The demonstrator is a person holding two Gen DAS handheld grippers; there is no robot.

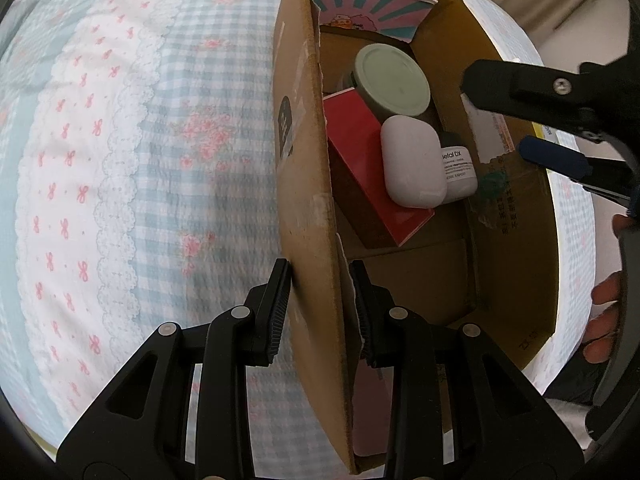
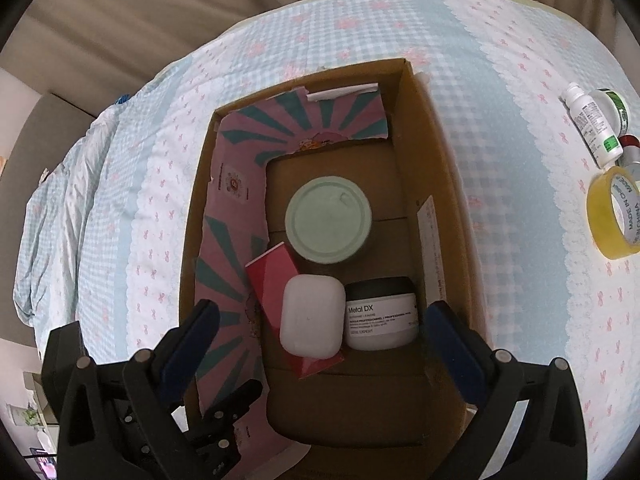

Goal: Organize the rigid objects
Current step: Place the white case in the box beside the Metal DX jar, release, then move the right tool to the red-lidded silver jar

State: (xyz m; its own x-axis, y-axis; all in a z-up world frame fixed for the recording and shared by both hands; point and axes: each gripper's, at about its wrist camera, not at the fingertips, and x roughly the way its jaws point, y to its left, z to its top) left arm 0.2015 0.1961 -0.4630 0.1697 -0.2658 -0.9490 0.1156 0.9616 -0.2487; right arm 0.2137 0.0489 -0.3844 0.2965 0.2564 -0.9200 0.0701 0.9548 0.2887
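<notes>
Across the bed [image 2: 472, 184], the checked blue-and-pink quilt is carrying everything, so I am treating the footing as soft. Near its middle the cardboard box [image 2: 444, 216] is sitting open, and I am pinning its near wall with the left claw [image 1: 320, 312], pads closed on the cardboard, one outside and one inside.

Inside the box, a pink-and-teal printed card [image 2: 236, 248] is lining the back and one side. Largest of the contents is the jar with the pale green lid [image 2: 328, 224], standing upright. Just in front of it a red box [image 2: 276, 280] is lying at a slant, and a white rounded case [image 2: 312, 320] is resting on top of it. Beside the case, touching or nearly so, a white tub labelled Metal DX [image 2: 380, 316] is standing against the box wall.

I am holding the right claw [image 2: 320, 324] above these items with its fingers spread wide and nothing between the pads; the case and tub appear already placed.

Well apart on the quilt, a yellow tape roll [image 2: 612, 216] and a white bottle [image 2: 592, 124] are lying unpacked.

Judgement: next I am going for one of those. Doing it well means lifting the right claw straight clear of the box first, keeping the left grip steady so the box is not sliding on the quilt, and setting new items into the bare floor at the front.
</notes>
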